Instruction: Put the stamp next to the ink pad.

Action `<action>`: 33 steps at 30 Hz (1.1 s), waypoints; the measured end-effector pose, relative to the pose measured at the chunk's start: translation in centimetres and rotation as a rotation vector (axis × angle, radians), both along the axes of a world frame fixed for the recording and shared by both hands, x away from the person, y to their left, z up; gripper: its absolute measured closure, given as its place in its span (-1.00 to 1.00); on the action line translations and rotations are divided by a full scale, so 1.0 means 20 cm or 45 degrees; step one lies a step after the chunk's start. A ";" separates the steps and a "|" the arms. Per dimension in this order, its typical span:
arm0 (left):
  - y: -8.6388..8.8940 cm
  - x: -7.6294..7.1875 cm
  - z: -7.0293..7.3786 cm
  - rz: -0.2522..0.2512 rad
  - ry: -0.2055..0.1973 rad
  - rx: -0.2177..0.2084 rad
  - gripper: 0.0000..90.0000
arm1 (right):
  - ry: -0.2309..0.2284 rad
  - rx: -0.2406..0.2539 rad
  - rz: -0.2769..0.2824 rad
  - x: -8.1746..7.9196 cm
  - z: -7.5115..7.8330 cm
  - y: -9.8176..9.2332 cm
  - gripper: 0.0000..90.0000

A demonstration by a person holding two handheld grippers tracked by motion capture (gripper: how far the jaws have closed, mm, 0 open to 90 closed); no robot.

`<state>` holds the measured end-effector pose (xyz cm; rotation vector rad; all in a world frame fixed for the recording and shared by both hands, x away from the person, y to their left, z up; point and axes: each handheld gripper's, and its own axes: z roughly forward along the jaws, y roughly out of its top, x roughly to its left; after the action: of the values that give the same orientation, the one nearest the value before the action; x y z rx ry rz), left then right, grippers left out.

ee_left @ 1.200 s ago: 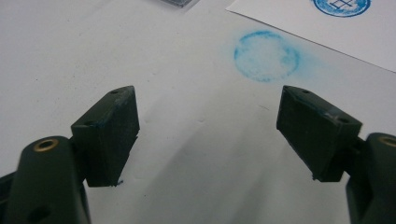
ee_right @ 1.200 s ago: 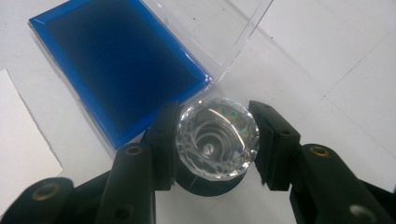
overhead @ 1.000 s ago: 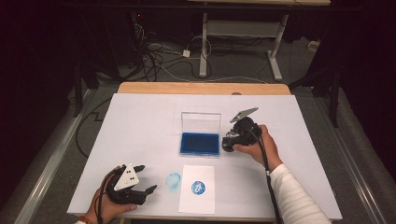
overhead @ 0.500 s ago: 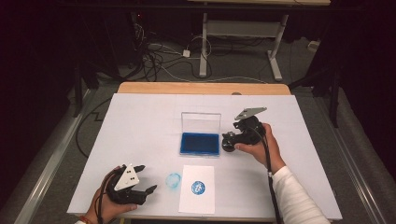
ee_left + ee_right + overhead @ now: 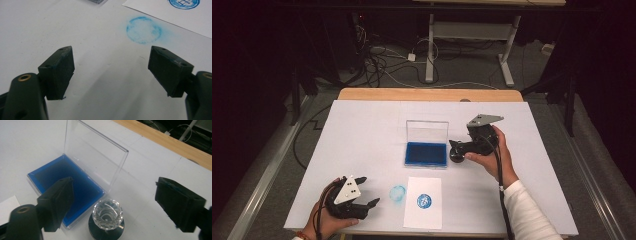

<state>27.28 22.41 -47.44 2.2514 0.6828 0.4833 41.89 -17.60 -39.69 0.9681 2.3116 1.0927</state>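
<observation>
You're working in a lab-style recording room: a white-covered table (image 5: 362,150) under a bright light, dark surroundings, loose cables (image 5: 387,62) snaking over the grey floor (image 5: 557,130), and a metal-legged desk frame (image 5: 467,35) behind.

White sleeve (image 5: 532,215), black tools, grey three-cornered plate (image 5: 484,120), brass screw holes (image 5: 24,77)

White table (image 5: 362,135): open blue ink pad in clear hinged-lid case (image 5: 426,153) at centre. Small round dark-based stamp (image 5: 456,157) stands just right of it, right gripper (image 5: 455,148) over it, jaws just opened. White paper sheet with round blue print (image 5: 424,202) near front edge, faint blue smudge (image 5: 397,192) beside it. Left gripper (image 5: 368,192) front-left, jaws apart.
</observation>
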 end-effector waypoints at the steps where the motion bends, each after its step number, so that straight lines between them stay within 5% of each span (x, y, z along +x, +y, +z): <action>1: 0.00 0.00 0.00 0.000 0.000 0.001 -0.55 | -0.008 0.009 0.000 0.00 0.00 0.00 -0.65; 13: 0.00 0.00 0.00 0.003 -0.004 0.004 -0.55 | -0.103 -0.036 -0.014 -0.06 0.01 0.02 -0.61; 33: 0.00 0.00 0.00 0.010 -0.006 0.007 -0.55 | -0.232 0.020 0.041 -0.19 0.07 0.03 -0.62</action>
<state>27.24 22.35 -47.40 2.2527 0.6892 0.4947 38.03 -16.90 -38.26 0.8043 2.1812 1.1626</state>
